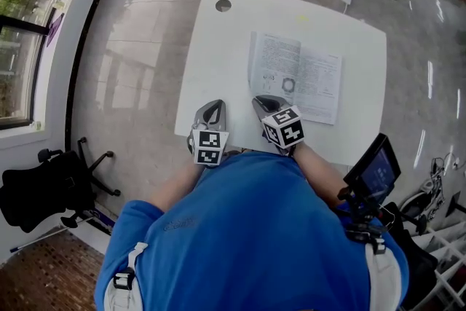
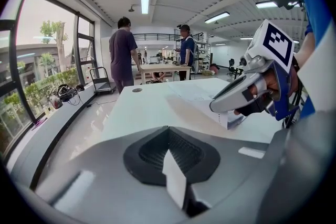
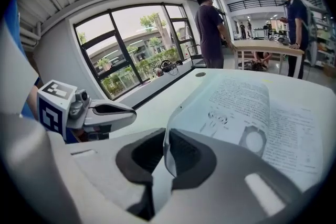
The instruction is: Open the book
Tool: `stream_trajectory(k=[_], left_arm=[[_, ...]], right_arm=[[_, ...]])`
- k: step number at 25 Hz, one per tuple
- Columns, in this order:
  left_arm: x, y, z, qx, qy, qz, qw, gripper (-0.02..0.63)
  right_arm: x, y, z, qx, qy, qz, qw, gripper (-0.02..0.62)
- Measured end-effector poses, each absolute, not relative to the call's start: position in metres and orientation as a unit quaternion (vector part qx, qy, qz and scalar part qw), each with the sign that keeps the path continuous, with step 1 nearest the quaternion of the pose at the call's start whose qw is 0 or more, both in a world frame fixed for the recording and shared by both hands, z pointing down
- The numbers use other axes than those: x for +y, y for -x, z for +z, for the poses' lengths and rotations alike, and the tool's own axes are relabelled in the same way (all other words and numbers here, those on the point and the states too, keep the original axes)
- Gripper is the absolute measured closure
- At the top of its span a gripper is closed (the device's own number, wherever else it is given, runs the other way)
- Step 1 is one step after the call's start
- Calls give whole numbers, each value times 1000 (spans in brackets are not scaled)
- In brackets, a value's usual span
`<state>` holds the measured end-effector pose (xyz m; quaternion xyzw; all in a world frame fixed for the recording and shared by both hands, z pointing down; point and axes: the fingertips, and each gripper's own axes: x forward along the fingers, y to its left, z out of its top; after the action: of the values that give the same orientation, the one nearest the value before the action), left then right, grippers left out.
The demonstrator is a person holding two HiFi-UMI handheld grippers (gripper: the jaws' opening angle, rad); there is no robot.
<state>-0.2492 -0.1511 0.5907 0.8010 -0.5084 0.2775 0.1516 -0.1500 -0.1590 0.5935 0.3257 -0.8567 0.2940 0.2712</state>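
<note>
The book lies spread open on the white table, with printed pages and a ring-shaped figure facing up. My right gripper sits at the book's near left corner. In the right gripper view the left page curves up and its edge runs into the jaws of the right gripper, which are shut on it. My left gripper hangs beside it over the table's near edge, left of the book. The left gripper is shut with nothing in it.
A round cable hole sits at the table's far left. Two people stand beyond the table by another desk. An office chair is at the left, a small screen at the right. Windows line the left wall.
</note>
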Motion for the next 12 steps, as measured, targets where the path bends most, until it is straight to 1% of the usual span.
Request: stream_trajectory(k=[6,12], left_arm=[[-151,266,598,-506,-800,282,158,603],[-151,277,602,-504,-800,284,160,603]], right_arm=[[-161,163,621,-842,-331,283,319,568],[-160,172,637,-833,-331,275,348,566]])
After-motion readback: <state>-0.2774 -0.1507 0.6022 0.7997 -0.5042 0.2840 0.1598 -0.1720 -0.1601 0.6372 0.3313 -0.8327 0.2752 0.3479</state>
